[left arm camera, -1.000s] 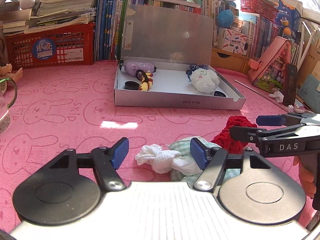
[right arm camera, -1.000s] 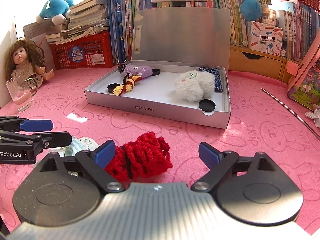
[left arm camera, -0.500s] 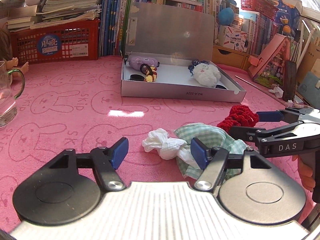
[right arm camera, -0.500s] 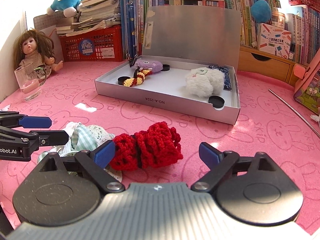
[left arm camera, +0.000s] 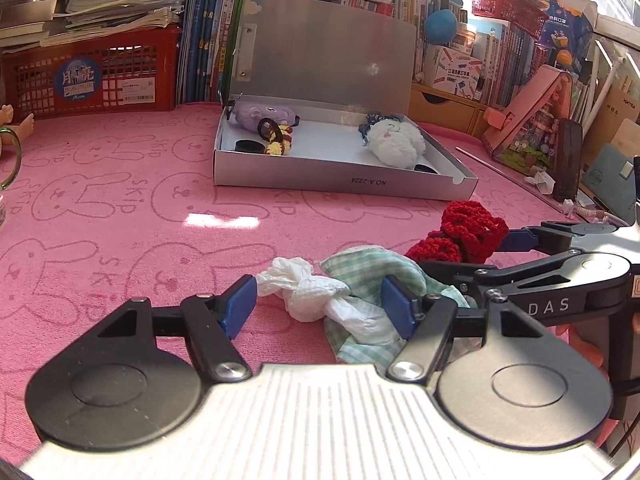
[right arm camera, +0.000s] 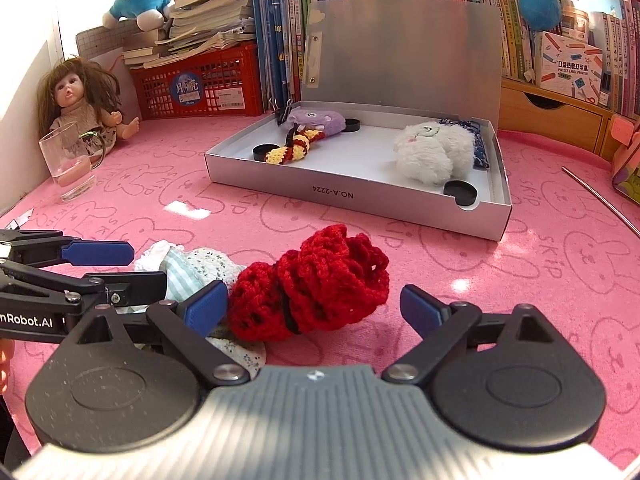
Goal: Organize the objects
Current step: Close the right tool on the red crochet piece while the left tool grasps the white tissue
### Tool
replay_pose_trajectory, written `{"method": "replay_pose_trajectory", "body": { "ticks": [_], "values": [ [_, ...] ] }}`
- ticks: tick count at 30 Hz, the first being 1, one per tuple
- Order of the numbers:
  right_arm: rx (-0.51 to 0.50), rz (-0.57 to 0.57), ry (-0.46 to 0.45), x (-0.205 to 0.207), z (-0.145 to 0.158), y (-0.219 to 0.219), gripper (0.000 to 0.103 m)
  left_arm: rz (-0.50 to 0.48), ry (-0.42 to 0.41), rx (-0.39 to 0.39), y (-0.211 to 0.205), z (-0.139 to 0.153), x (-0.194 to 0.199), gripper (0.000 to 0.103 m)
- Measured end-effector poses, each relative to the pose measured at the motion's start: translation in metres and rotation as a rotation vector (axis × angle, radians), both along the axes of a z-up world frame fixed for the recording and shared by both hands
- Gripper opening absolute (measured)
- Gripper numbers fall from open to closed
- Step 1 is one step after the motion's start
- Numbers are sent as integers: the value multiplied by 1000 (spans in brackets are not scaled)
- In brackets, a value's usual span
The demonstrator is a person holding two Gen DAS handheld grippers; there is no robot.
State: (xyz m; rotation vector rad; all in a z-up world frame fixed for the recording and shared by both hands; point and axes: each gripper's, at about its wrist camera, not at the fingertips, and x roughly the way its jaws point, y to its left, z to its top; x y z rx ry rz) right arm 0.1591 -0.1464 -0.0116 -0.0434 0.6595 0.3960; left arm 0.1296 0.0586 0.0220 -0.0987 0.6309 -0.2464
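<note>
— So why are both tongs so low on the pink tabletop point(right arm camera: 520, 264)?

— They each want a soft thing. The left tongs point(left arm camera: 318, 308) are spread wide, with nothing pinched. The white rag point(left arm camera: 316, 292) and the green checked cloth point(left arm camera: 372, 270) lie right between the blue pads.

— And the other one?

— The right tongs point(right arm camera: 316, 306) are spread wide too. The red knitted bundle point(right arm camera: 312, 288) sits between them, touching the left pad, at about 12 o'clock from the camera.

— Where do the things go?

— I think into the silver box point(right arm camera: 340, 194), farther off at 12 o'clock. Its lid stands up — so things can drop in. A white fluffy toy point(right arm camera: 434, 154) and a purple toy point(right arm camera: 320, 120) already lie inside.

— So what's left?

— Squeeze, lift, carry. Soft cloth can slip, so grab the thick middle.
</note>
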Motion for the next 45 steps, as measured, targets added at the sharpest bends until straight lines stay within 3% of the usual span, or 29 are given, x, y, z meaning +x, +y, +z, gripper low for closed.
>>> {"method": "replay_pose_trajectory", "body": {
  "ticks": [9,16,20,24,29,34,38,45],
  "values": [
    [31,-14,27,7,-11,-3,102,3,-9,-15,1,-4,-1,73],
    [-57,-12,-8,3,-16,9,103,37,-21,-40,9,-6,-8,73],
    [-49,-14,-9,3,-16,7,103,49,-37,-19,12,-5,-11,72],
    [-47,-16,-9,4,-16,6,103,75,-57,55,12,-4,-15,72],
    [-44,-22,-9,3,-15,6,103,115,-52,47,18,-7,-17,72],
    [-33,-45,-6,4,-15,2,103,180,-73,91,23,-3,-17,67],
    [-30,-49,-6,5,-15,1,103,180,-21,48,25,-7,-18,65],
    [-36,-54,-6,5,-15,2,103,202,-24,54,18,-8,-28,56]
  ]
}}
